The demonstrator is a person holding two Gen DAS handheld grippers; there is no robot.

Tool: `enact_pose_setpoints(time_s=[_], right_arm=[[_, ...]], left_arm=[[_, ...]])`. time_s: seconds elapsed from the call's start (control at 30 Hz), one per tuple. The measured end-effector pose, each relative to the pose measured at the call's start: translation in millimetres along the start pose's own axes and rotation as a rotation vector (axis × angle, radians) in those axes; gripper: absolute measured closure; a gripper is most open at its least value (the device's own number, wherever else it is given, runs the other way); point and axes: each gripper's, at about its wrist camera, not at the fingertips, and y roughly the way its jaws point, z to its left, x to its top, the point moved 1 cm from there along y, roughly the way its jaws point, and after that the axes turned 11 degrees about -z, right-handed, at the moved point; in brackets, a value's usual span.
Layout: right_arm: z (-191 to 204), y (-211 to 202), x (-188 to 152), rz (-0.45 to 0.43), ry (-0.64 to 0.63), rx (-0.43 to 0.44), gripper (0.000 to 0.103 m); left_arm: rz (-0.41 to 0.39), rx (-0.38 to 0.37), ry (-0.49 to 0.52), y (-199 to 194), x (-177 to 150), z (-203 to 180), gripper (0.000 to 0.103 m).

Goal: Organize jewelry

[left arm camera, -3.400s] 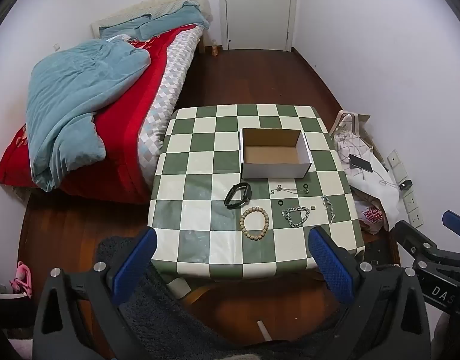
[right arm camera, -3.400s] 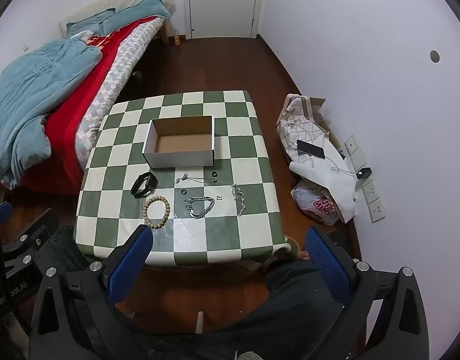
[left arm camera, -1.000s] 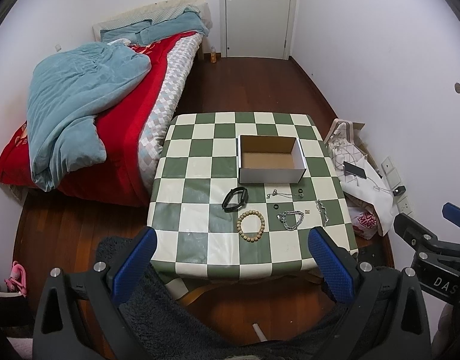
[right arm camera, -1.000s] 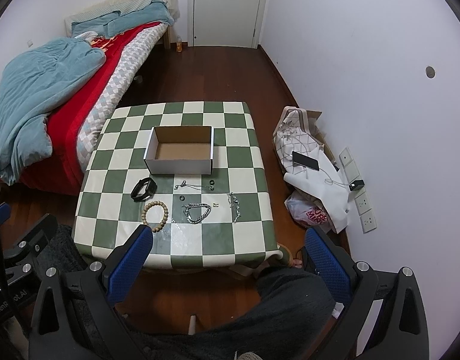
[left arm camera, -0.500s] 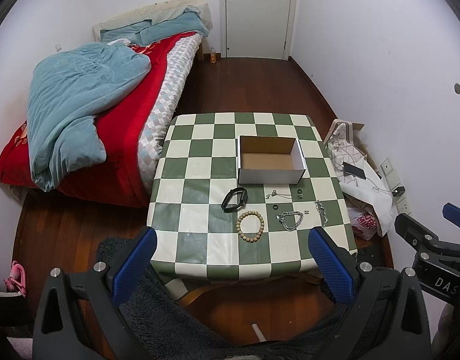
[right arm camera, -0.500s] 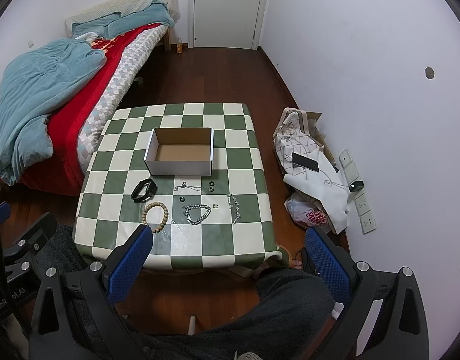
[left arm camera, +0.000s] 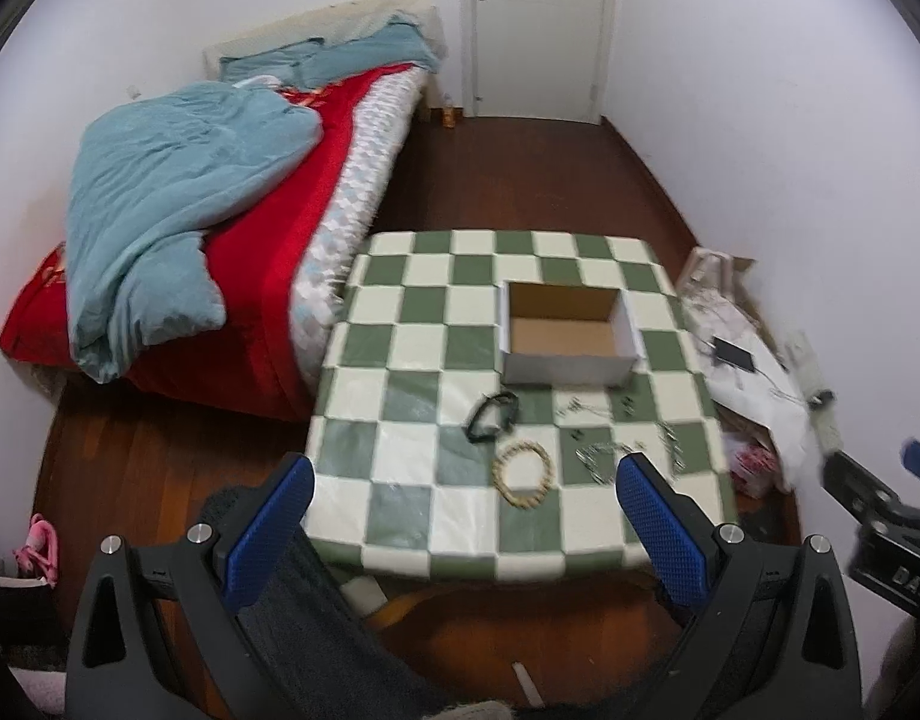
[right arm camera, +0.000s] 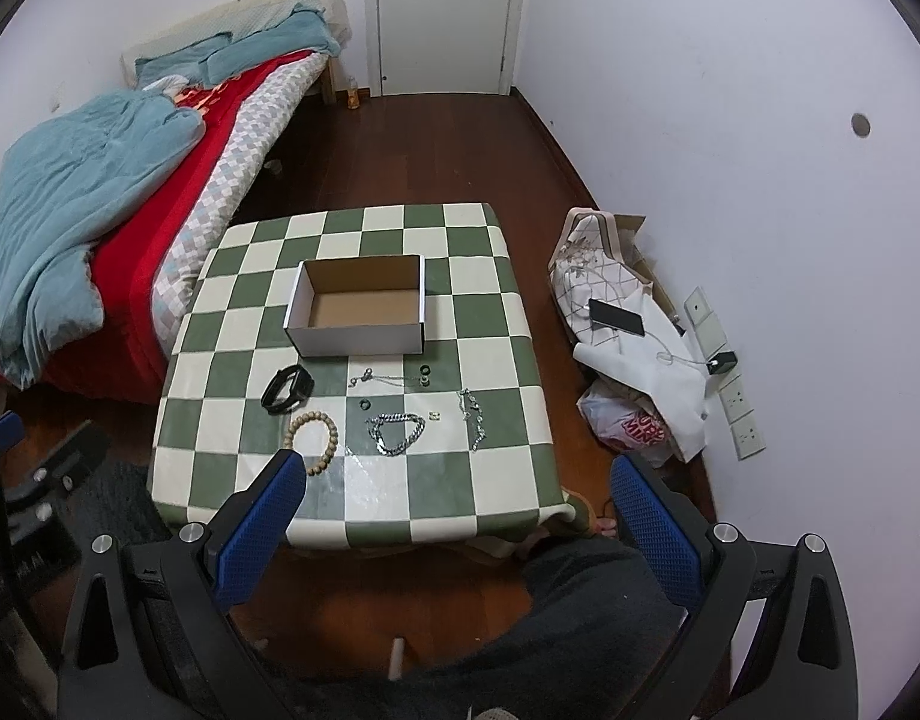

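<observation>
Both grippers have dropped closer, jaws spread, with the bead bracelet [right arm camera: 311, 432] just above the right gripper [right arm camera: 456, 531] at lower centre.

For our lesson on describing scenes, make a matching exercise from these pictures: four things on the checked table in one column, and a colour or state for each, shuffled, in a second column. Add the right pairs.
Things:
1. box
2. band
3. bead bracelet
4. chain bracelet

Descriptions:
A. silver links, lying in a loop
B. black, lying near the box's left corner
C. open, nothing inside
D. tan wooden beads, nearest the table's front edge

Pairs: 1-C, 2-B, 3-D, 4-A
</observation>
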Motion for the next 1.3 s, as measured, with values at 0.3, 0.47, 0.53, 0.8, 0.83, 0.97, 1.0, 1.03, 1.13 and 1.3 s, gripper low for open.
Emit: enact_pose_setpoints(time_s=[0.3, 0.47, 0.53, 0.8, 0.83, 0.97, 1.0, 1.03, 1.13, 1.3], right_arm=[[-31, 96, -8, 0.096, 0.097, -0.045, 0.001], [-49, 159, -25, 0.177, 0.133, -0.057, 0.001], [-54, 187, -35, 0.218, 0.151, -0.058, 0.002], [-60, 271, -72, 0.335, 0.193, -0.053, 0.01], [-59, 278, -77, 0.347, 0.196, -0.045, 0.013], [-52, 301, -91, 0.387, 0.201, -0.04, 0.016], [-50, 303, -93, 0.396, 0.208, -0.032, 0.016], [-46, 307, -95, 0.404, 0.218, -0.014, 0.017], [-25, 314, -103, 0.416, 0.222, 0.047, 0.019], [11, 330, -112, 0.426, 0.199, 0.085, 0.027]], left_arm=[[0.078, 0.143, 0.018, 95, 2, 13, 0.0], [0.184, 0.182, 0.055, 153, -20, 12, 0.0], [0.222, 0.183, 0.077, 171, -31, 8, 0.0], [0.391, 0.119, 0.17, 240, -79, -22, 0.001], [0.413, 0.115, 0.175, 248, -84, -25, 0.004], [0.478, 0.099, 0.182, 275, -103, -33, 0.013], [0.488, 0.094, 0.18, 279, -106, -33, 0.015], [0.501, 0.09, 0.18, 285, -110, -34, 0.018], [0.524, 0.078, 0.179, 294, -117, -34, 0.039], [0.486, 0.037, 0.179, 293, -120, -40, 0.068]])
